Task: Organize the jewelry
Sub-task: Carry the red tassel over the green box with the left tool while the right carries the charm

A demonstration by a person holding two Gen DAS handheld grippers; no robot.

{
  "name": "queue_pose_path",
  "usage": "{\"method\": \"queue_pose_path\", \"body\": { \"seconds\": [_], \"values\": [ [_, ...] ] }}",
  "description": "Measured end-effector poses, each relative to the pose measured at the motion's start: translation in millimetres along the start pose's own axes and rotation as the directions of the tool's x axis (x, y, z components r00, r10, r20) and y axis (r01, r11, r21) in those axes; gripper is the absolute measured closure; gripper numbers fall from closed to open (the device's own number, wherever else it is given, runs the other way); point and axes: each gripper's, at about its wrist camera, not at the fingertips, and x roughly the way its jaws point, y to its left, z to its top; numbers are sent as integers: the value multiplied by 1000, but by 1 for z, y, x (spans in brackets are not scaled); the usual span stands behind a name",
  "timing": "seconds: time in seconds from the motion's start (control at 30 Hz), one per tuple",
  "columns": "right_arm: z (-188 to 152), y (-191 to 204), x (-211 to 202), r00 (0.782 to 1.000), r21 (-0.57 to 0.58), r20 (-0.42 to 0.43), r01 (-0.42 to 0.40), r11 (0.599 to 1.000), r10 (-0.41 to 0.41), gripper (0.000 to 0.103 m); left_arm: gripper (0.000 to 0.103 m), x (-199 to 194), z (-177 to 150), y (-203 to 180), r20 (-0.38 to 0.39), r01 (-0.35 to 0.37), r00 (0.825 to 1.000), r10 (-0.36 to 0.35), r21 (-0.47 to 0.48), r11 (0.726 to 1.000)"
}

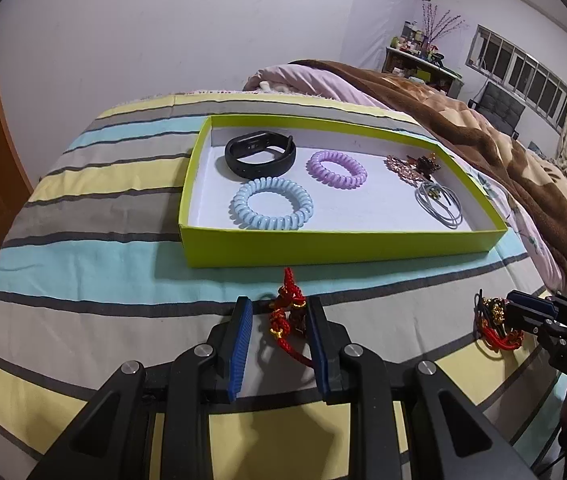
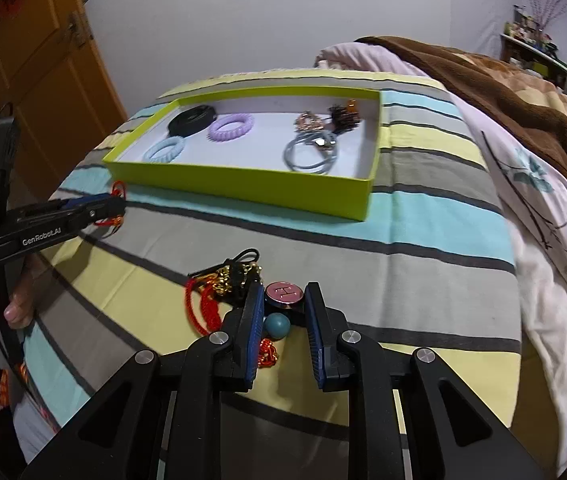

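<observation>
A green tray (image 1: 323,246) (image 2: 243,188) on the striped bedspread holds a black band (image 1: 261,154), a purple coil tie (image 1: 337,170), a blue coil tie (image 1: 271,204), a rose-gold piece (image 1: 405,168) and a grey cord loop (image 1: 439,202). My left gripper (image 1: 279,312) is open around a red knotted cord charm (image 1: 289,316) lying on the bed. My right gripper (image 2: 283,300) is open around a pink round "H" piece (image 2: 284,294) with a teal bead (image 2: 277,326). A red and gold cord bundle (image 2: 219,292) lies by its left finger.
The right gripper (image 1: 523,314) shows in the left wrist view beside the red bundle (image 1: 495,324). A brown blanket (image 1: 503,140) and pink quilt (image 2: 543,200) lie to the right. An orange door (image 2: 39,60) stands at the left.
</observation>
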Motion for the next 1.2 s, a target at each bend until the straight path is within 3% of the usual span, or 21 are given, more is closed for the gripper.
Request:
{"method": "queue_pose_path", "body": {
  "seconds": [0.2,0.27,0.6,1.2],
  "values": [
    [1,-14,-7,999,61,39,15,998,-17,82,77,1,1,-5,1,-23,1000,23,19,1000],
    [1,-18,-10,998,81,56,7,997,-12,82,87,1,1,-6,3,-23,1000,23,29,999],
    [4,-18,-34,988,100,152,-26,995,10,82,88,-6,-1,-11,32,-51,998,50,54,997],
    [11,-5,-72,970,77,242,-41,996,21,82,89,-46,-17,-8,104,-14,995,9,48,999]
  ]
}}
